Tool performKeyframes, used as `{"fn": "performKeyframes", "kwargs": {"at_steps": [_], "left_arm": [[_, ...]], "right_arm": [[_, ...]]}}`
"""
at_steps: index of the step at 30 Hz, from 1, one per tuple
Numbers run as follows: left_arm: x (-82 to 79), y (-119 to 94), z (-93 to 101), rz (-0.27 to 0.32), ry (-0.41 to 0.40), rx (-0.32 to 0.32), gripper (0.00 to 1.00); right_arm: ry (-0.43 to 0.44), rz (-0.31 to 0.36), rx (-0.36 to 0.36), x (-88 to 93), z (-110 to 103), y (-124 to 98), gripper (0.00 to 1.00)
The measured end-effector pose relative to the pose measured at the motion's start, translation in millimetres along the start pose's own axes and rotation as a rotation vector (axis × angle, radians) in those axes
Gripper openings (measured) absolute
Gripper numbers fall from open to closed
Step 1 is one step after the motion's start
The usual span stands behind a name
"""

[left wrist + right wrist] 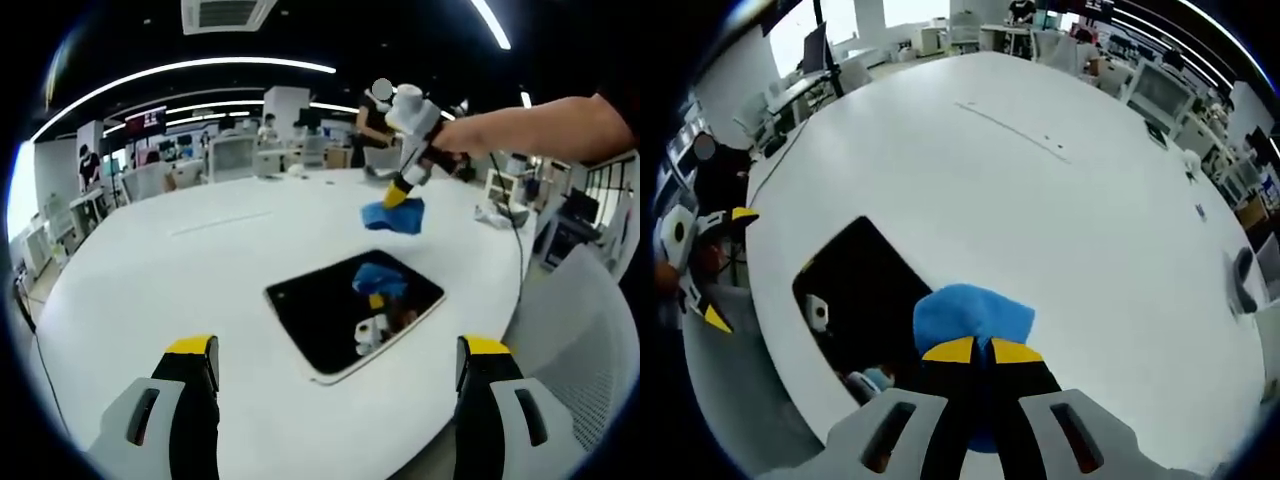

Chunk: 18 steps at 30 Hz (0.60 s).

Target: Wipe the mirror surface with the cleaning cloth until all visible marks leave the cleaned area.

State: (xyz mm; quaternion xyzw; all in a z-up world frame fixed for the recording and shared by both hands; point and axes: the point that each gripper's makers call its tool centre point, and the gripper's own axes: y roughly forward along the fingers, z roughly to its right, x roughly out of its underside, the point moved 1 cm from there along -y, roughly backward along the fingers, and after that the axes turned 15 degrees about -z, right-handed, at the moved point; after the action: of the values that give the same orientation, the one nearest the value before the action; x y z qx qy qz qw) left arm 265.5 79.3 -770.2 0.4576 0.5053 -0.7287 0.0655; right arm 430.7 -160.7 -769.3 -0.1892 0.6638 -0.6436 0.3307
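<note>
A dark rectangular mirror point(352, 312) lies flat on the round white table point(200, 260); it reflects the blue cloth and a gripper. My right gripper point(397, 198) hangs above the mirror's far edge, shut on a blue cleaning cloth point(394, 215). In the right gripper view the cloth point(970, 315) bulges from between the shut jaws of the right gripper point(982, 350), just over the mirror point(862, 298). My left gripper point(338, 362) is open near the table's front edge, nothing between its fingers; it also appears at the left point(710, 265) in the right gripper view.
A person's arm point(540, 130) reaches in from the right, holding the right gripper. A cable point(515, 235) and a small white object point(492, 213) lie at the table's right edge. Desks, chairs and monitors stand beyond the table. A mesh chair point(585, 340) is at right.
</note>
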Motion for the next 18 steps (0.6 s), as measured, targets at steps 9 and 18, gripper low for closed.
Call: {"fn": "performKeyframes", "kwargs": {"at_steps": [9, 18], "left_arm": [[-0.3, -0.1, 0.0, 0.000, 0.001, 0.000, 0.99], [-1.0, 0.3, 1.1, 0.003, 0.002, 0.006, 0.99]], "right_arm": [[0.038, -0.011, 0.020, 23.5, 23.0, -5.2, 0.00], [0.076, -0.032, 0.043, 48.0, 46.0, -9.2, 0.00]]}}
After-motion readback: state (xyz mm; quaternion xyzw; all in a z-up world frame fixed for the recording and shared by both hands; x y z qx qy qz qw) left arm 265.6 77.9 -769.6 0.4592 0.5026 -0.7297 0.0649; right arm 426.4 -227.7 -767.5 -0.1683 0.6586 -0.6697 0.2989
